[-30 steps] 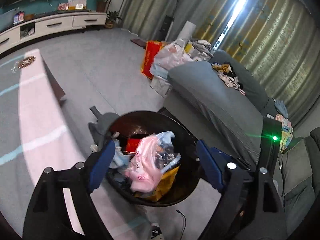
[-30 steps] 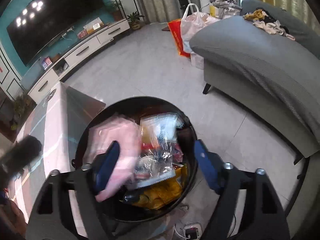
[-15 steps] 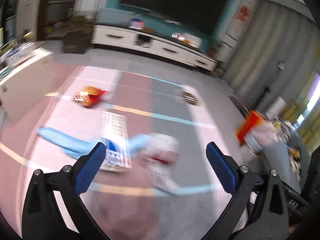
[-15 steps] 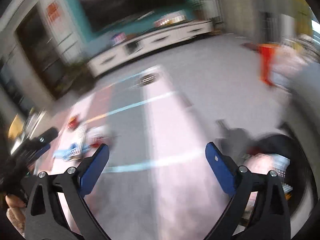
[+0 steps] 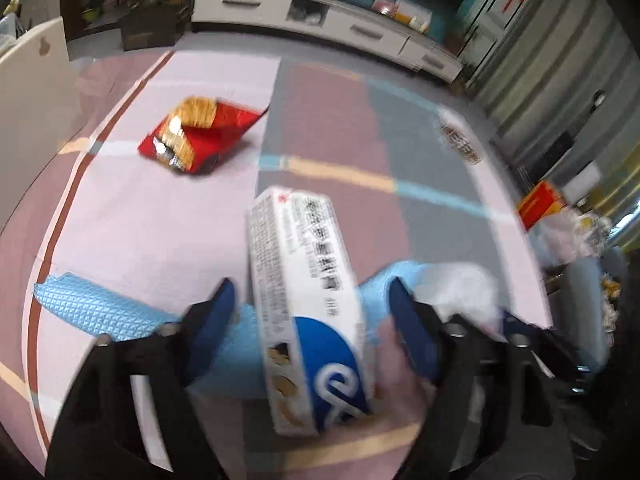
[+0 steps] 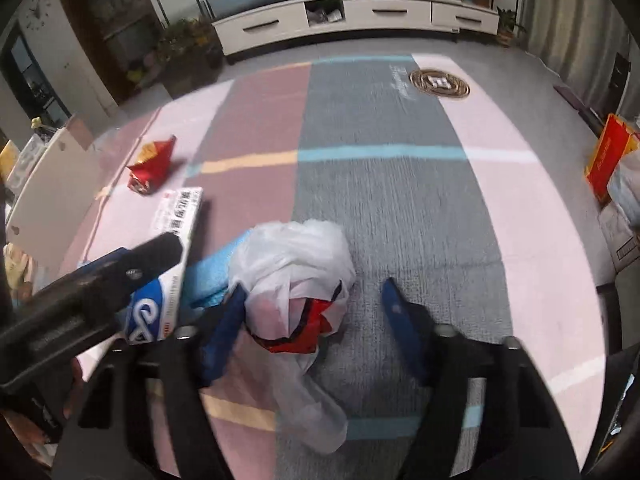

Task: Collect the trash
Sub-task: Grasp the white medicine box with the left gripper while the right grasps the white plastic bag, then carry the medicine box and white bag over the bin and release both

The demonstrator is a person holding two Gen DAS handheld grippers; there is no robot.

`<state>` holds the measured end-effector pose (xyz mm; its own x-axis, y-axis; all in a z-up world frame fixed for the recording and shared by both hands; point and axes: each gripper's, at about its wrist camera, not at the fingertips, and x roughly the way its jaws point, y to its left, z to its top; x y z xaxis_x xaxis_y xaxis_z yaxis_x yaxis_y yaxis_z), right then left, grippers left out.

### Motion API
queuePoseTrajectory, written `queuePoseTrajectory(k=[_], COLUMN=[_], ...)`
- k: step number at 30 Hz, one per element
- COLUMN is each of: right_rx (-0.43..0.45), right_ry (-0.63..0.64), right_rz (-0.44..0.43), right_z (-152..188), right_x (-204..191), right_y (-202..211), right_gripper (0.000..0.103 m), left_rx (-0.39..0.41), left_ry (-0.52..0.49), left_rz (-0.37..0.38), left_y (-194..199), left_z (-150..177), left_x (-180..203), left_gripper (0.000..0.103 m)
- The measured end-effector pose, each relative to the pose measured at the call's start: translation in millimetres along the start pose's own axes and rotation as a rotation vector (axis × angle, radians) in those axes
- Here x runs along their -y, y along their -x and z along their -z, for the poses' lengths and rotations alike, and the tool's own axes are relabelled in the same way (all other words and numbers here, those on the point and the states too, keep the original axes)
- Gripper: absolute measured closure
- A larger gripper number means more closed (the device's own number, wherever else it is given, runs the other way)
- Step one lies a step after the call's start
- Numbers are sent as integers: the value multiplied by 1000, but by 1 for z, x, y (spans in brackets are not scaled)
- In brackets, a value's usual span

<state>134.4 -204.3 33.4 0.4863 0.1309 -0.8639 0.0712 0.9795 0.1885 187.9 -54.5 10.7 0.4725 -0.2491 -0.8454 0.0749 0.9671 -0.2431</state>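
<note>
On the striped rug, straight ahead of the left gripper (image 5: 310, 312), lies a white-and-blue carton (image 5: 308, 308), its long axis running away from the camera, roughly in line with the fingers, so the jaws straddle its narrow width; they have just been closing, yet a gap shows on each side of the carton, so they stand part open and grip nothing; the carton rests across a blue textured sheet (image 5: 92, 308). The right gripper (image 6: 312, 304) is nearer a crumpled white plastic bag (image 6: 296, 264) with red inside; its jaws have also just been closing, the bag sitting against the left finger with clear rug before the right one, not pinched. A red snack packet (image 5: 200, 136) lies well beyond both, up and left of the carton.
</note>
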Motion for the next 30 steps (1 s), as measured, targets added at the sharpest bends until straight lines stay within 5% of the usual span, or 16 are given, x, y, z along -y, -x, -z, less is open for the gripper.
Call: queuePoseTrajectory(k=[3, 10, 20, 26, 30], right_rx=[11, 72, 258, 376, 415], right_ry=[-3, -33, -210, -361, -475], right_rz=[-22, 3, 90, 193, 245], right_z=[2, 8, 68, 130, 171], right_x=[4, 35, 150, 236, 285], right_y=[8, 55, 181, 246, 264], right_gripper=[70, 77, 77, 77, 77], left_rx=[21, 134, 222, 198, 110], left_ry=[6, -28, -230, -329, -414], left_rz=[-9, -7, 235, 382, 453], left_y=[-1, 48, 147, 160, 143], left_z=[4, 15, 68, 124, 163], left_x=[-2, 19, 166, 259, 321], left_gripper=[54, 61, 60, 60, 59])
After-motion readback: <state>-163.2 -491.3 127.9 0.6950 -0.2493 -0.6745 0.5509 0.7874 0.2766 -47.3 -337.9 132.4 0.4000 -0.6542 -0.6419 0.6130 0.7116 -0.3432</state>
